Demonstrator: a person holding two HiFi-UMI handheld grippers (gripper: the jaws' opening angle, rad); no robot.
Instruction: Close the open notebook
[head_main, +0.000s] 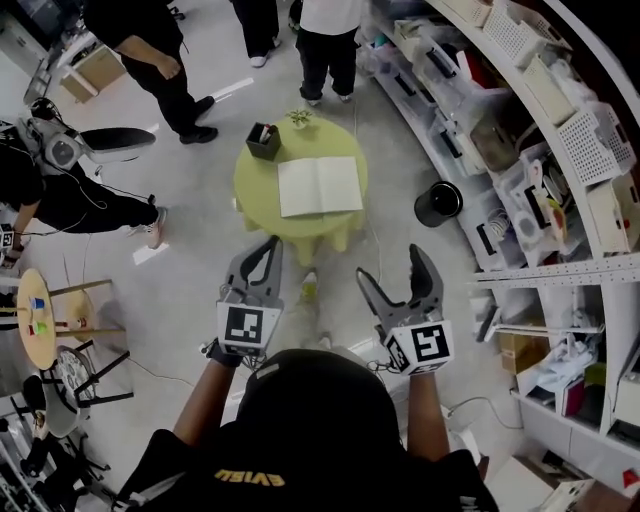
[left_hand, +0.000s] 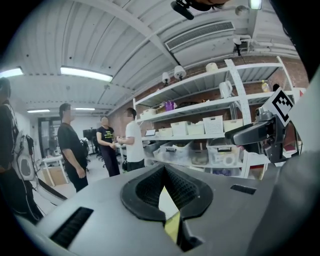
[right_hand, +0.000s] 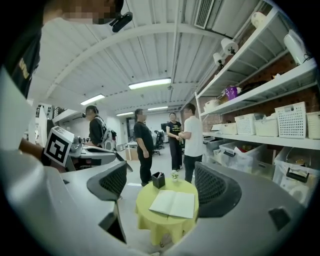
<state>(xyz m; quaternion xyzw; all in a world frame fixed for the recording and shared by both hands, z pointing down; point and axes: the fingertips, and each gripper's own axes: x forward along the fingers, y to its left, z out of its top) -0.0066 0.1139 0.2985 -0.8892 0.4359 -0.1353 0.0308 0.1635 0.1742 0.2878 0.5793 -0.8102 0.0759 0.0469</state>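
The open notebook (head_main: 319, 186) lies flat with its white pages up on a small round yellow-green table (head_main: 255, 200). Both grippers hover short of the table's near edge, above the floor, and touch nothing. My left gripper (head_main: 270, 246) has its fingers met at the tips with nothing between them. In the left gripper view only a sliver of table and page shows through the left gripper (left_hand: 163, 172). My right gripper (head_main: 392, 266) stands wide open and empty. In the right gripper view its jaws frame the notebook (right_hand: 173, 203) and table (right_hand: 162, 224) some way ahead.
A black pen holder (head_main: 263, 140) and a small plant (head_main: 299, 118) stand on the table's far side. Several people stand beyond the table. Shelves with bins (head_main: 520, 150) line the right. A black bucket (head_main: 438, 203) sits on the floor to the right, and a wooden stool (head_main: 40, 318) to the left.
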